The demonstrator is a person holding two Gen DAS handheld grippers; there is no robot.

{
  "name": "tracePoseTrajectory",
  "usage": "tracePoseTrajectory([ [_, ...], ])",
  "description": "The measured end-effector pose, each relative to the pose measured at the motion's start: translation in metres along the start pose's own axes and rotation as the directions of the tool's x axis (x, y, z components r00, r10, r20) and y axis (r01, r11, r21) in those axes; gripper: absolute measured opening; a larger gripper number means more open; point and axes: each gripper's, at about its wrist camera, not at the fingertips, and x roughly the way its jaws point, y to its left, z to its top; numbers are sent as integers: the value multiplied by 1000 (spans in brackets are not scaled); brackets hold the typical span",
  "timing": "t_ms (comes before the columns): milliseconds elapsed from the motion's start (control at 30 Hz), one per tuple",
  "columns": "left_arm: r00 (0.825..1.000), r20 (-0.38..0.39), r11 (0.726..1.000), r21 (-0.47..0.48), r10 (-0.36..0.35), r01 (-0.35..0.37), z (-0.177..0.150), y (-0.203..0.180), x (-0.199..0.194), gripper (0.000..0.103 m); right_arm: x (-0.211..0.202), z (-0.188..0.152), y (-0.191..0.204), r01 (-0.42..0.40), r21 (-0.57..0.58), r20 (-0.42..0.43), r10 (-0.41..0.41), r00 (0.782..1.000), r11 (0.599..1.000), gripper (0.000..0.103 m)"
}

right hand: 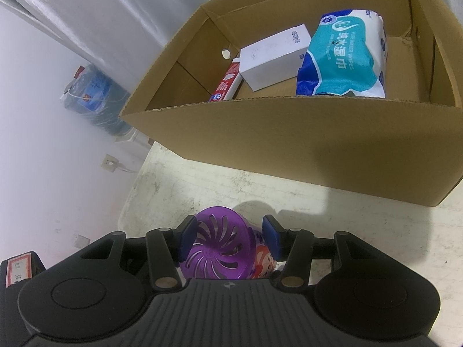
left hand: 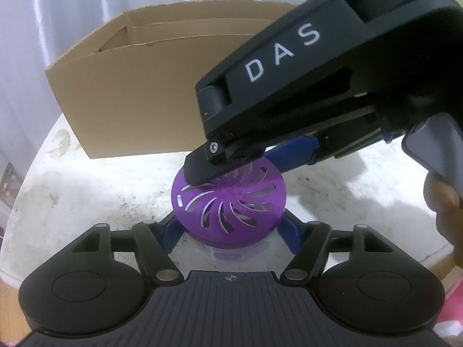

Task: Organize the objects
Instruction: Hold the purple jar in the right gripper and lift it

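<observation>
Right gripper (right hand: 230,238) clamps the purple vented lid (right hand: 215,247) of a freshener jar (right hand: 262,263) on the table (right hand: 361,225). Left gripper (left hand: 230,225) straddles the jar lower down; contact unclear. Behind: cardboard box (right hand: 289,133) holding teal wipes pack (right hand: 343,57) marked "WATER WIPES", white carton (right hand: 273,57), red packet (right hand: 227,82). Right gripper reads "DAS".

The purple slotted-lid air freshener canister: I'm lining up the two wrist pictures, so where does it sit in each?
Left wrist view: the purple slotted-lid air freshener canister stands at lower centre, between the left gripper fingers, with the right gripper at its lid.
Right wrist view: bottom centre, between the blue pads.
Shared landmark: the brown cardboard box on the white table behind it.
</observation>
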Motion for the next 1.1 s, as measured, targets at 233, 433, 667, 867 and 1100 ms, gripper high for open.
tracePoseTrajectory([
  [233, 1000, 0, 1000, -8, 4, -4, 0, 1, -3, 65, 0, -1, 1, 1, -4, 3, -1, 1000, 1000, 55],
  [433, 1000, -3, 1000, -12, 1, -1, 2, 1, -4, 65, -1, -1, 1, 2, -6, 2, -2, 1000, 1000, 55],
  [667, 1000, 1, 1000, -5, -3, 3, 3, 2, -5, 65, -5, 0, 1, -3, -7, 9, 4, 1000, 1000, 55],
  [867, 1000, 10, 1000, -2, -7, 7, 5, 1, -10, 65, -12, 0, 4, -11, -16, 21, 12, 1000, 1000, 55],
  [1100, 1000, 26, 1000, 1, 2, -2, 5, 1, -18, 65, -20, -1, 10, -19, -30, 35, 20, 999, 999, 55],
])
